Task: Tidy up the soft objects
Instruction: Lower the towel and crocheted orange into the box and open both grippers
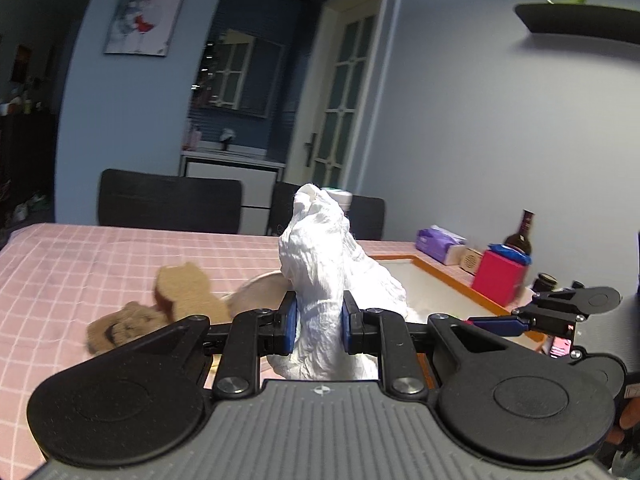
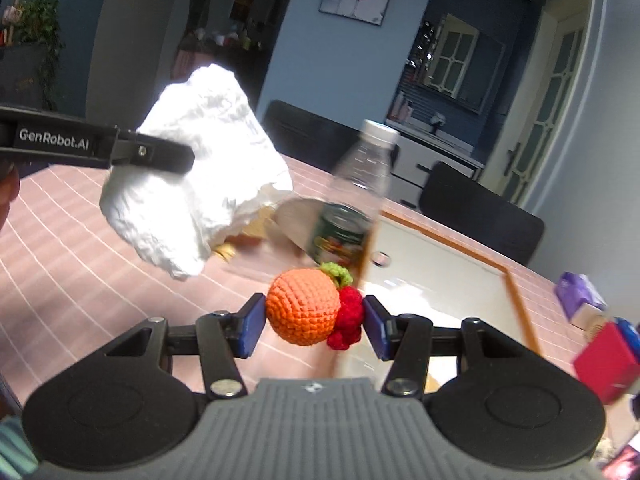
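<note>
Pale blue walls (image 1: 460, 100) enclose a dim room. A framed picture (image 1: 146, 16) hangs on the wall, left of a dark window (image 1: 240, 76). A white panelled door (image 1: 340, 92) with glass panes stands beside it. Black chairs (image 1: 170, 200) line the far edge of the pink checked tabletop (image 1: 60, 264). A dark shelf (image 1: 576, 24) juts from the wall.
</note>
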Available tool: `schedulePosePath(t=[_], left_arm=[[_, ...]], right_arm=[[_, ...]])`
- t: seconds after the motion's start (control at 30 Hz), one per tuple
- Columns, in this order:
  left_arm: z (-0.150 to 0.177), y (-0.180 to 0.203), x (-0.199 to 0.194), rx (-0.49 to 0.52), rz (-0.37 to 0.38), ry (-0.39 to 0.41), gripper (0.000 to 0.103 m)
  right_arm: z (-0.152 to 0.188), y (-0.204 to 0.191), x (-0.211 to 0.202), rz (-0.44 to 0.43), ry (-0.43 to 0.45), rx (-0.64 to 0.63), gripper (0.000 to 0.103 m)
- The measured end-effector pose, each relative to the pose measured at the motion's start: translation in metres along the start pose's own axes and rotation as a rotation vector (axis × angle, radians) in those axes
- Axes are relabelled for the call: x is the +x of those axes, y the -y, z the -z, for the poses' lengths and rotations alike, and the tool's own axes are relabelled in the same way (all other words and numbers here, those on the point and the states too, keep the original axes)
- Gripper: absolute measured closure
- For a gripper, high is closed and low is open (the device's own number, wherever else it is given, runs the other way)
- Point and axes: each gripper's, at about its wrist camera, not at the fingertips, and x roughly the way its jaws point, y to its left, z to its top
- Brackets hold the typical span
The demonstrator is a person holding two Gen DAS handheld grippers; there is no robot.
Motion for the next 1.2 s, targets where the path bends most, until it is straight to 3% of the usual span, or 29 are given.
schedulePosePath(t=[0.17, 0.37, 0.57, 0.77, 0.97, 1.2], left_arm=[[-0.013, 0.038, 0.030, 0.106, 0.073, -0.020, 0.079], [-0.031, 0.077, 0.088, 0.184, 0.093, -0.080, 0.079], [-0.039, 0.107, 0.155, 0.327, 0.022, -0.131, 0.079], [-0.030, 0.102, 0.215, 0.321, -0.028, -0.263, 0.079], [-0.028, 0.097, 0.244, 0.316, -0.043, -0.329, 0.078], [-0.021, 0.101, 0.264, 0.379, -0.112, -0.369, 0.077]], right_arm=[[0.001, 0.041, 0.000, 0.074, -0.044, 0.003, 0.051], [-0.005, 0.101, 0.032, 0.116, -0.098, 0.050, 0.051], [-0.001, 0.135, 0.087, 0.152, -0.145, 0.026, 0.051], [0.005, 0.157, 0.135, 0.146, -0.201, 0.049, 0.051], [0.003, 0.166, 0.164, 0.091, -0.268, 0.064, 0.050], [0.001, 0.171, 0.181, 0.102, -0.326, 0.083, 0.050]])
